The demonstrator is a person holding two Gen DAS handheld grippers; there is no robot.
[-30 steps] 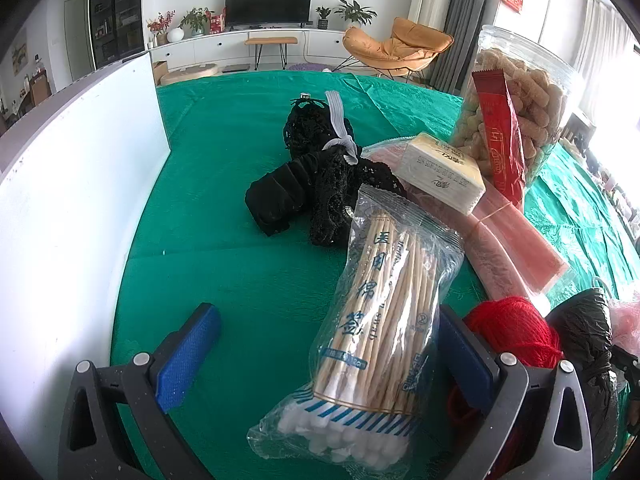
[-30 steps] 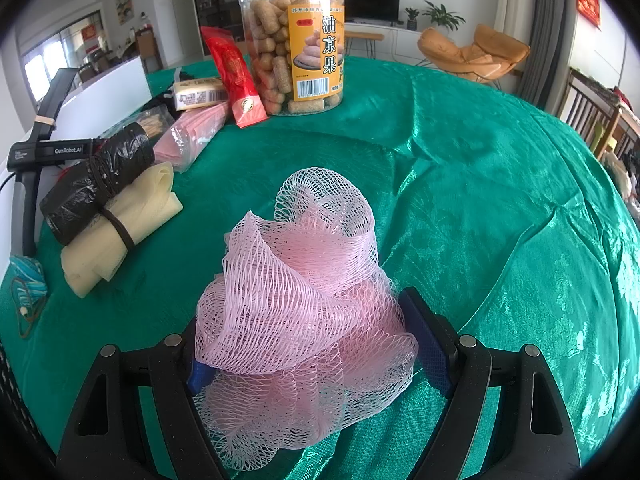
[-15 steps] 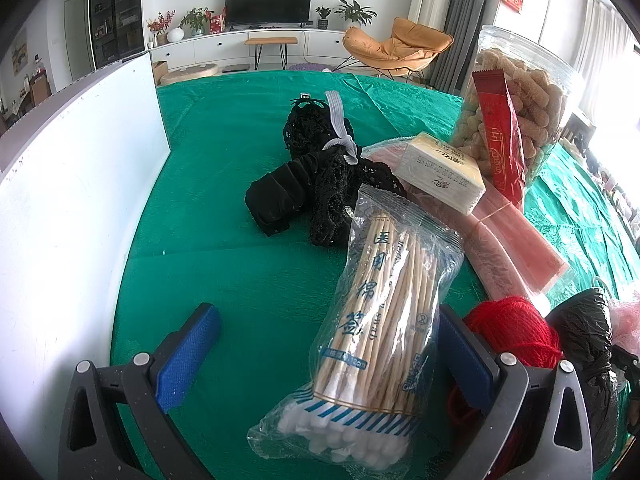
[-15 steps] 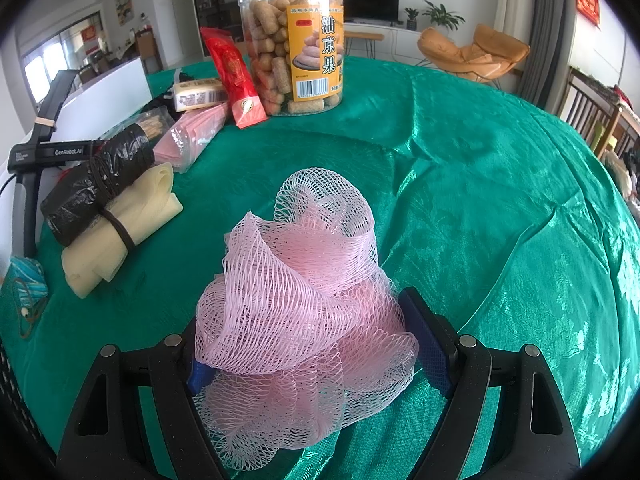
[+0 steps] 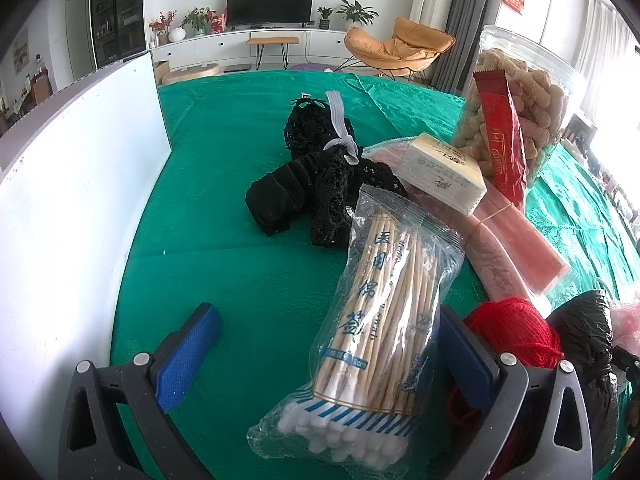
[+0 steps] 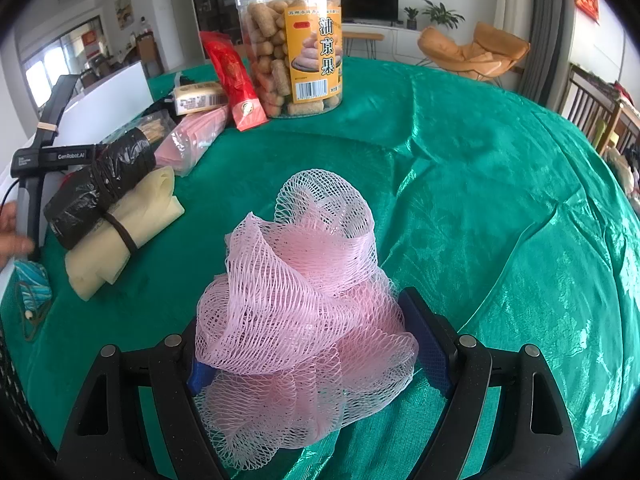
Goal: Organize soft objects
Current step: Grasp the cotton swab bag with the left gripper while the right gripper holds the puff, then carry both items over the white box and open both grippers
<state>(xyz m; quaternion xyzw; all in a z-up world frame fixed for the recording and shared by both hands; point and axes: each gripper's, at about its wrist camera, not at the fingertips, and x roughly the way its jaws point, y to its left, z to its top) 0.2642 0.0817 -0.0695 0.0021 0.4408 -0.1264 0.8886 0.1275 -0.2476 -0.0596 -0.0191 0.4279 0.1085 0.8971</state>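
The right hand-held gripper (image 6: 308,356) is clamped on a pink mesh bath pouf (image 6: 300,308), which bulges between its blue pads just above the green-clothed counter (image 6: 480,184). The left hand-held gripper (image 5: 324,356) has its fingers spread wide apart, holding nothing; a bag of cotton swabs (image 5: 380,320) lies between them, against the right pad. Beyond it sit crumpled black lace fabric (image 5: 320,184), a red yarn ball (image 5: 516,328) and a jar of snacks (image 5: 524,116).
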